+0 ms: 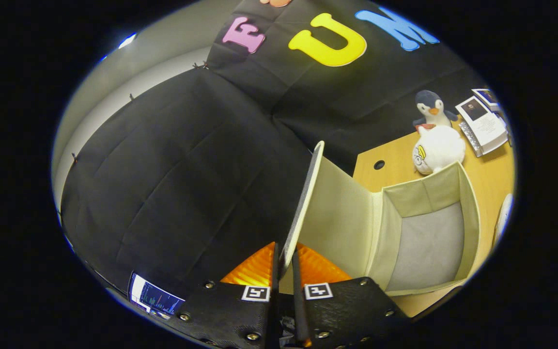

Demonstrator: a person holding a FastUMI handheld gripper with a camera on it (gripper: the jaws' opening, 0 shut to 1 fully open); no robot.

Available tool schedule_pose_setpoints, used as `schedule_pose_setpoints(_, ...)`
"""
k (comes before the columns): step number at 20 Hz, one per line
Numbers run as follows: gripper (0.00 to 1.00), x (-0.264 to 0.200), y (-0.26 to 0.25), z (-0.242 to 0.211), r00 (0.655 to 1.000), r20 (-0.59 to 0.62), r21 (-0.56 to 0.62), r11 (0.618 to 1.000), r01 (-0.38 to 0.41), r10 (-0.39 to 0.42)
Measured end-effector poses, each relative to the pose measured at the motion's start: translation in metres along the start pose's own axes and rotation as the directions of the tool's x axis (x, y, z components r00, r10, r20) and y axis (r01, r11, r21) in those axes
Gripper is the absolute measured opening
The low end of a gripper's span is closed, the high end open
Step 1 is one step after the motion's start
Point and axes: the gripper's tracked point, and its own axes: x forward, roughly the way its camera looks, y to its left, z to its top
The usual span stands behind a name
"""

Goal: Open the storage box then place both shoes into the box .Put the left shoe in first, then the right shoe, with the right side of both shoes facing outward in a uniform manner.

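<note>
My gripper (285, 264) is shut on the edge of the storage box lid (308, 194), both fingers pinching its thin rim. The lid stands swung up, its pale inner face turned toward the box. The storage box (470, 203) lies open just beyond and to the right of the fingers, a cream fabric box with a grey floor, and nothing lies inside it. It rests on a wooden table (395, 152).
A white plush toy (438, 149) and a penguin plush (433, 109) sit on the table behind the box. Booklets (483, 123) lie further right. A white round object (503, 218) shows beside the box. A screen (155, 298) glows low on the left.
</note>
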Motion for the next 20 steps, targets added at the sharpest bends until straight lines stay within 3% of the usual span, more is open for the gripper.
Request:
schedule_pose_setpoints(4, 0.99, 0.004, 0.001, 0.009, 0.997, 0.055, -0.153, 0.986, 0.063, -0.055)
schedule_pose_setpoints(11, 0.97, -0.049, -0.053, 0.038, 0.957, 0.191, -0.230, 0.937, 0.261, -0.220)
schedule_pose_setpoints(16, 0.97, -0.108, -0.109, 0.059, 0.890, 0.283, -0.224, 0.878, 0.424, -0.358)
schedule_pose_setpoints(20, 0.97, -0.148, -0.142, 0.070, 0.841, 0.329, -0.182, 0.845, 0.502, -0.429)
